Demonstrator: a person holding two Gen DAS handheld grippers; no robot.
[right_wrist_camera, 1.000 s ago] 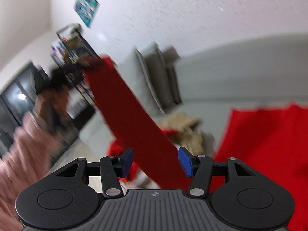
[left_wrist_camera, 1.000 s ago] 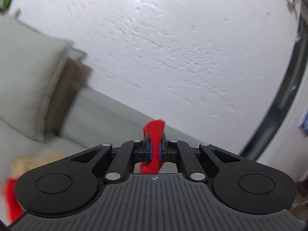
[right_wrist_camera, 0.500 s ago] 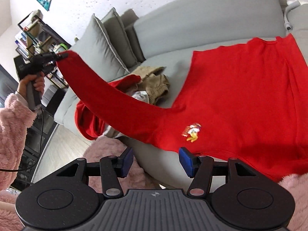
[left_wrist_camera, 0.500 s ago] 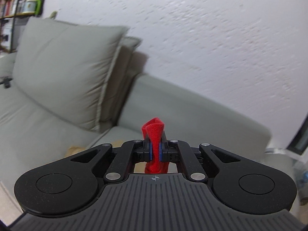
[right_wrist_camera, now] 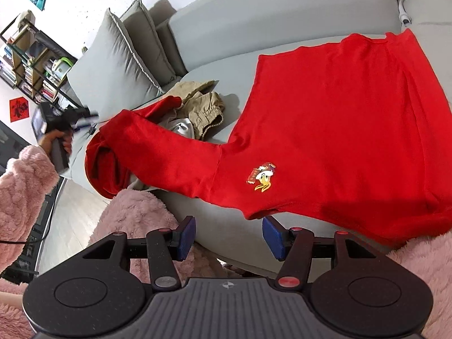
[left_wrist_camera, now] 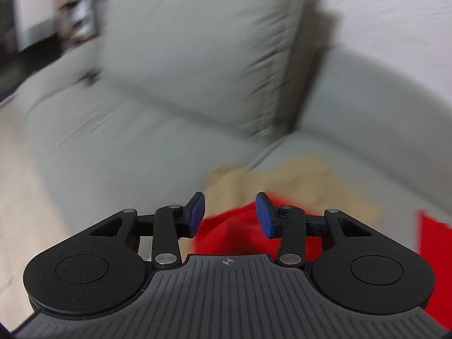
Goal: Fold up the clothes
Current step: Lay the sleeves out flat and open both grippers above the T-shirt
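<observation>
Across grey sofa point(right_wrist_camera: 282, 22), frame right: red sweatshirt point(right_wrist_camera: 339, 118) spread flat, sleeve point(right_wrist_camera: 169, 152) trailing left over khaki clothes point(right_wrist_camera: 203, 107). Left gripper point(left_wrist_camera: 228, 214) fingers apart, empty; right gripper point(right_wrist_camera: 228, 237) likewise. Judged step: sleeve fold. Next: regrip sleeve, lay across body.

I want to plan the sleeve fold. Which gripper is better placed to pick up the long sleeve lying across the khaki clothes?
Probably the left gripper: it is open directly above the sleeve. The right gripper, also open, hovers at the sweater edge near the sofa front, farther away.
</observation>
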